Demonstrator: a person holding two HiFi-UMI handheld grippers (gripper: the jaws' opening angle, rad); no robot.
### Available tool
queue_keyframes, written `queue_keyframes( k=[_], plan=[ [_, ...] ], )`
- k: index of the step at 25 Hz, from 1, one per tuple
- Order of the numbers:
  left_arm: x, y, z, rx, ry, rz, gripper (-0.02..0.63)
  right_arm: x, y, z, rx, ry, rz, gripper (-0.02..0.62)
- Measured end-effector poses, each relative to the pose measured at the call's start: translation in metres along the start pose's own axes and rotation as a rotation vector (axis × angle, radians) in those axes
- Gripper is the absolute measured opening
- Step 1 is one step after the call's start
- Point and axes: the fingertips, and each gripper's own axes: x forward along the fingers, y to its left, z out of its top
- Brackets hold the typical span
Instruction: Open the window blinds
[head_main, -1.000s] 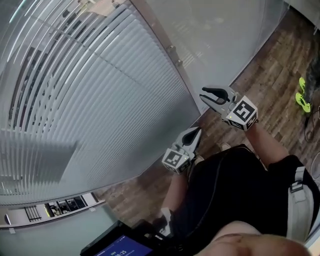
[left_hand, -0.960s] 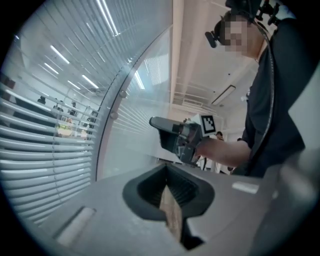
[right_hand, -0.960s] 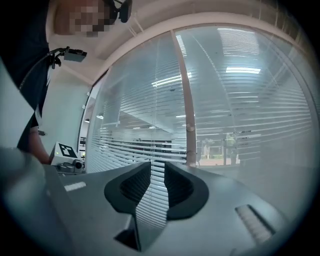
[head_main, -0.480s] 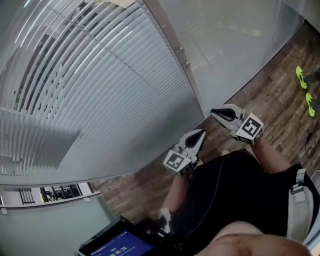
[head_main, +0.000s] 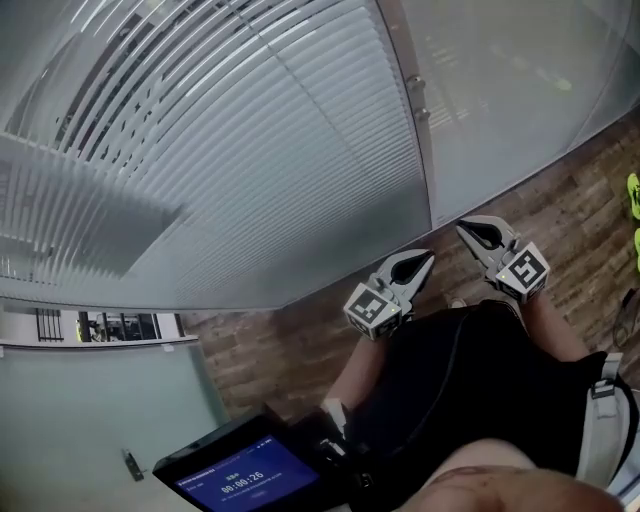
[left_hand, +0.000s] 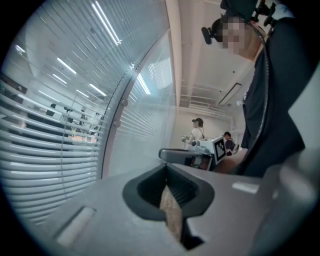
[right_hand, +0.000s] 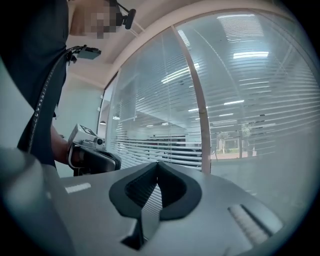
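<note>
Left tongs (head_main: 426, 260) closed, empty. Right tongs (head_main: 466, 230) just closed on nothing. Both sit at waist, clear of blinds (head_main: 250, 150); likely idle.

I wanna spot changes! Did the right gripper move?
Yes. The right gripper dropped away from the glass wall toward the wooden floor, its jaws just closing on nothing.
</note>
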Motion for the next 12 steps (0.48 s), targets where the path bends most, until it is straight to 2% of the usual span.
queue_keyframes(
  k=[12],
  plan=[
    [-0.002, 0.009, 0.000, 0.002, -0.004, 0.038, 0.002, 0.010, 0.007, -0.007, -0.038, 0.047, 0.057, 0.005]
  ],
)
